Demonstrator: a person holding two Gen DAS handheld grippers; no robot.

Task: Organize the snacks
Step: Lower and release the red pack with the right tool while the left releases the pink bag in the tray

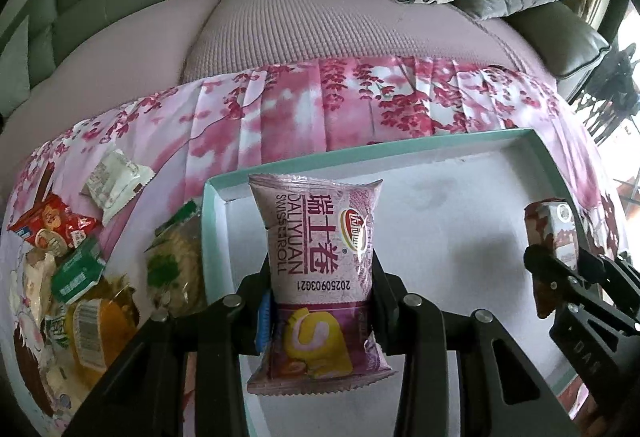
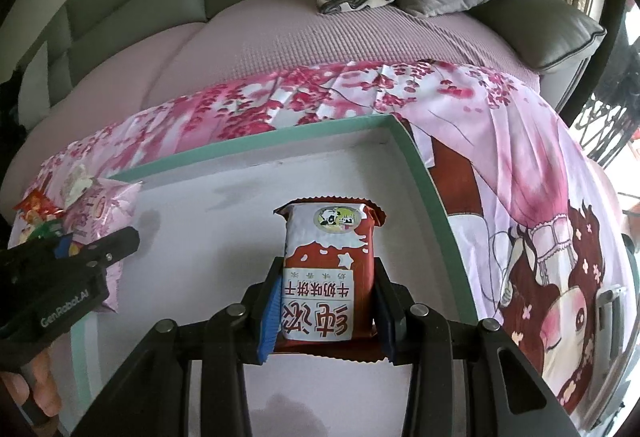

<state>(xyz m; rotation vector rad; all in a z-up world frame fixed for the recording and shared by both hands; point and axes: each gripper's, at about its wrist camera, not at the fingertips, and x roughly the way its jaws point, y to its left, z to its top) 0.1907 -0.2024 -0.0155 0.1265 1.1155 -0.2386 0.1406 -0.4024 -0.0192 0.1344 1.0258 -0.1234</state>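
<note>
While both hands hover over the shallow white tray with the mint-green rim (image 1: 536, 135), each pair of tongs has a snack pinched! The left tongs (image 1: 320, 301) are clamped on the sides of a pale purple Swiss roll packet (image 1: 320, 261), held over the tray's left end, near its far-left corner. The right tongs (image 2: 326, 307) are squeezed on a red-and-white milk biscuit packet (image 2: 328, 277), over the tray's right half.

Judging by the bare tray floor, this looks like an early placement. To do it well, lower each packet until it lies flat on the floor, keep the two well apart, parallel to the rim, and only then ease the tongs open so nothing flips.

Count time: two packets in the air, none that I can see lying in the tray. On the cherry-blossom cloth of the table (image 1: 360, 109), beside the tray's left edge, waits a loose heap of snack packets (image 1: 72, 257), roughly six or seven, too overlapped to count exactly.
</note>
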